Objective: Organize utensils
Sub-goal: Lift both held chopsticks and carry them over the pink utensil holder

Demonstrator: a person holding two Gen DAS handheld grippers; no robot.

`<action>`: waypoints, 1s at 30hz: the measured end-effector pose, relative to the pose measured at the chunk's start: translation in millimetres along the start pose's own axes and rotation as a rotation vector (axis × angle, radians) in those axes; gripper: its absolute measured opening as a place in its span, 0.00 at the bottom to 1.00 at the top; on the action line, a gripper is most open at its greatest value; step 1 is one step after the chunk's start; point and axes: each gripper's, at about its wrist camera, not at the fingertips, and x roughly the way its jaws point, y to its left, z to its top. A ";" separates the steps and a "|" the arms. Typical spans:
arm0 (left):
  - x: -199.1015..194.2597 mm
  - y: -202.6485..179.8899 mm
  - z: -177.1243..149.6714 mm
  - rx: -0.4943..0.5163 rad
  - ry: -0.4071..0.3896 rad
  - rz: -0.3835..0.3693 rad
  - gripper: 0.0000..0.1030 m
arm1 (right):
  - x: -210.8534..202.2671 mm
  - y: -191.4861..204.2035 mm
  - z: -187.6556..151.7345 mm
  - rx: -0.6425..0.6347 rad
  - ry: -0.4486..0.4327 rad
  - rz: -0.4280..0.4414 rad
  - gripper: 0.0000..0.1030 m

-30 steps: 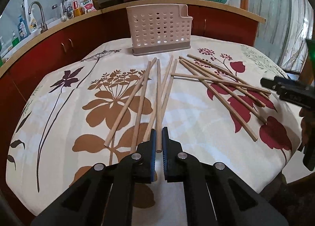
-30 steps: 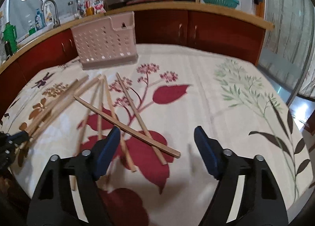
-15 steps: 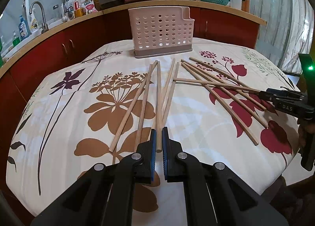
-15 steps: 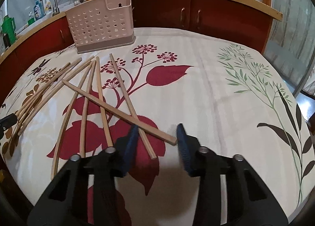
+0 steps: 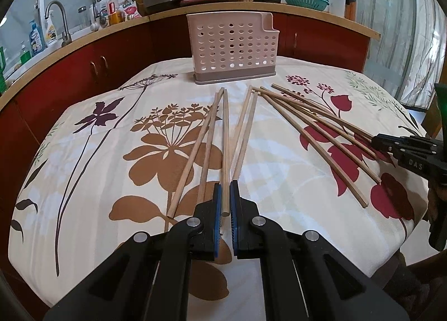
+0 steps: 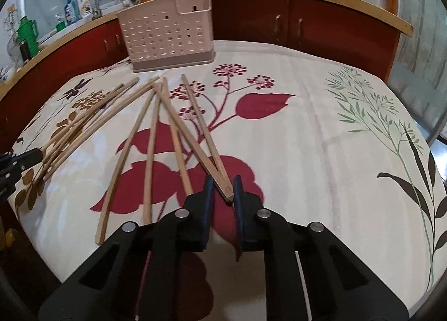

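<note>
My left tongs (image 5: 226, 203): clamped on near end of chopstick (image 5: 225, 150), long axis toward perforated utensil holder (image 5: 233, 49) at worktop's (image 6: 321, 131) far edge. My right tongs (image 6: 222, 193): jaws just closing, pinching two crossed chopstick ends (image 6: 223, 184). Holder nearer left.

Both cams sit right on the grippers, looking forward and down along the fingers, low and close over the flowery tablecloth (image 5: 83, 186). Left view covers the table's left side, right view its right side. Both face the far counter and share the pink perforated holder (image 5: 232, 47) and the spread chopsticks (image 6: 151, 153).
</note>
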 end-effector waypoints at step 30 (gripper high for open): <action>-32.5 6.0 13.8 -0.008 -0.116 0.025 0.06 | -64.6 22.2 24.1 -0.062 -0.224 -0.001 0.06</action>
